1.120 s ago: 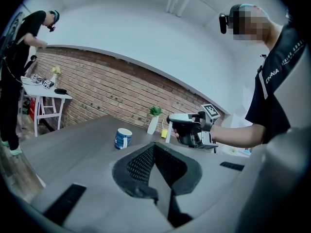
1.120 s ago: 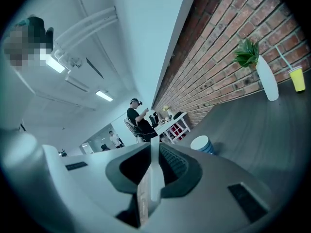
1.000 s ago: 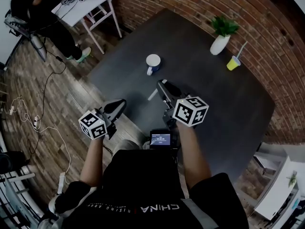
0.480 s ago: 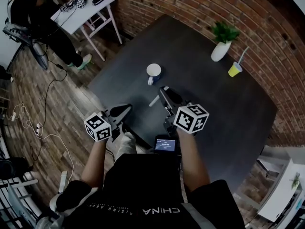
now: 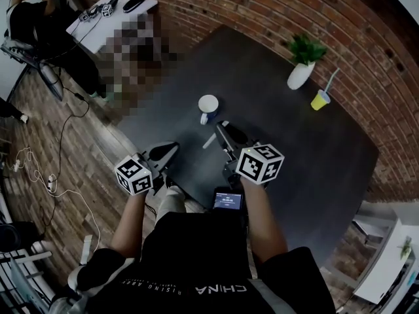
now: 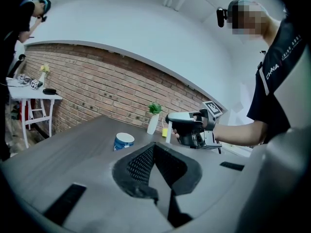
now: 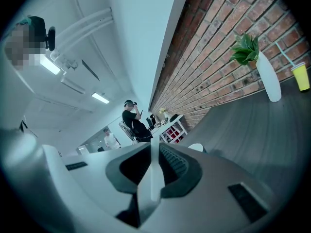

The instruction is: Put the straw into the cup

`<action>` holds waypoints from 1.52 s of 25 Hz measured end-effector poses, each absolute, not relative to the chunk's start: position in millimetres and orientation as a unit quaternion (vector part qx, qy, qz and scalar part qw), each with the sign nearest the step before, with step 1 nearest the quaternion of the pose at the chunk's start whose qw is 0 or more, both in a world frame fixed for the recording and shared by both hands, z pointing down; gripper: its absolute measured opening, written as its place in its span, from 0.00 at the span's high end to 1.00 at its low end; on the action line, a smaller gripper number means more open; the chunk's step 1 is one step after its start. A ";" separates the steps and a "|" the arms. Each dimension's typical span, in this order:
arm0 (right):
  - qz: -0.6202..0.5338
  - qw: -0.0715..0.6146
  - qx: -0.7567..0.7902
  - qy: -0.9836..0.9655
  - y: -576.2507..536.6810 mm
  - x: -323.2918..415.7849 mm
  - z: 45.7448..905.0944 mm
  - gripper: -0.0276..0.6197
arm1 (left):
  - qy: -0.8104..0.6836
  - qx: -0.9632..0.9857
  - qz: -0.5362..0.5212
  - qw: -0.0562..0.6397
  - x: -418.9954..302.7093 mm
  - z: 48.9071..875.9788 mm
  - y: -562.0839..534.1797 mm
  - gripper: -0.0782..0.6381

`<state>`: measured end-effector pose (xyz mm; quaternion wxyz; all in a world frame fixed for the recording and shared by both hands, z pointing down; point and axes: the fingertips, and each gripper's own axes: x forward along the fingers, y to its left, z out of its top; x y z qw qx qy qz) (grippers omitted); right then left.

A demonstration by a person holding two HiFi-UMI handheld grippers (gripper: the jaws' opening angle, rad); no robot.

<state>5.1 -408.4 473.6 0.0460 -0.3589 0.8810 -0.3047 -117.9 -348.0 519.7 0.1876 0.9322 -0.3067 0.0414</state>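
Note:
A blue mug point(image 5: 209, 106) with a white inside stands on the dark table point(image 5: 294, 149). My right gripper point(image 5: 220, 130) is just short of it and shut on a white straw point(image 5: 209, 140), which hangs down from the jaws. In the right gripper view the straw point(image 7: 154, 174) runs upright between the closed jaws, and the mug's rim point(image 7: 197, 147) peeks over them. My left gripper point(image 5: 170, 149) hovers at the table's near edge, shut with nothing in it. The left gripper view shows the mug point(image 6: 124, 141), the right gripper point(image 6: 171, 119) and the straw point(image 6: 168, 133).
A yellow cup with its own straw point(image 5: 320, 100) and a plant in a white vase point(image 5: 301, 74) stand at the table's far side by the brick wall. A white side table point(image 5: 111, 12), a seated person point(image 5: 33, 18) and floor cables point(image 5: 39, 162) are on the left.
Both grippers have drifted a little forward toward the mug. The straw stays gripped in the right gripper.

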 end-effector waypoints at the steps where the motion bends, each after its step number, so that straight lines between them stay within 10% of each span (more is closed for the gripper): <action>1: -0.304 0.044 -0.359 0.881 -411.5 6.0 473.7 0.87 | -0.307 0.932 0.042 0.190 -117.4 520.7 -349.9 0.89; 38: -0.276 -0.053 -0.419 0.864 -567.8 -15.1 568.2 0.87 | -0.305 0.914 0.058 0.262 -136.3 573.8 -409.3 0.89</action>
